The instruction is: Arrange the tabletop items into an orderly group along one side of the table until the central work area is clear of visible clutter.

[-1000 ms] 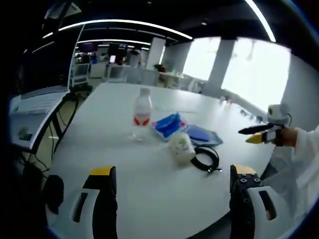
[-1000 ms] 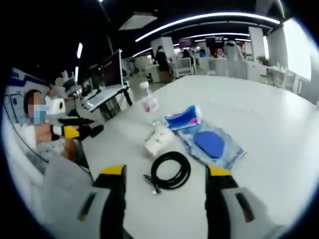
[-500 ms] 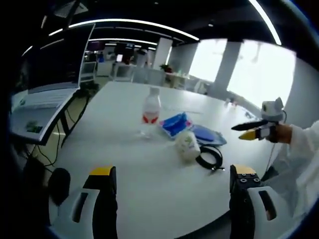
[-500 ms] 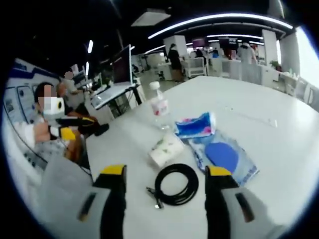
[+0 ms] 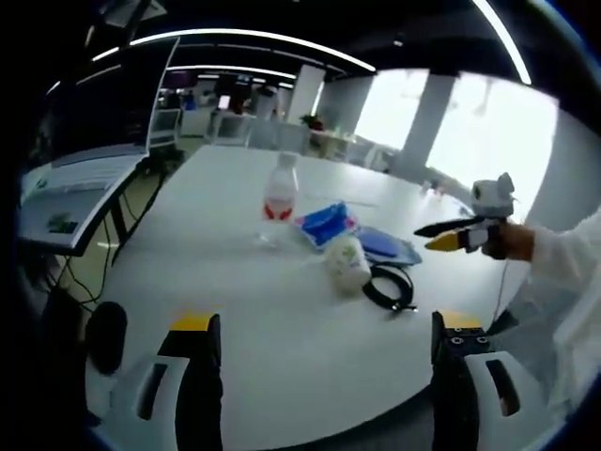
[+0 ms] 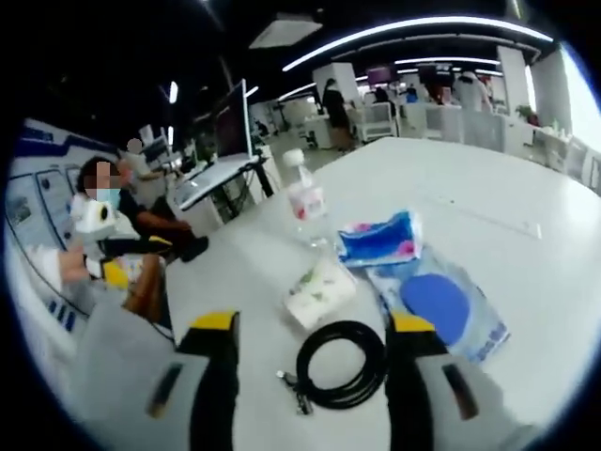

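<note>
- Since the earlier frames, the right tongs (image 6: 312, 329) had edged nearer the coiled black cable (image 6: 340, 365); all items stayed put.
- Both tongs hovered above the white table (image 5: 282, 329), spread wide and empty; the left tongs (image 5: 319, 329) pointed at the cluster.
- Water bottle (image 5: 275, 198) stood at 12 o'clock of the tipped paper cup (image 5: 345, 262), blue pouches (image 5: 327, 224) beside it.
</note>
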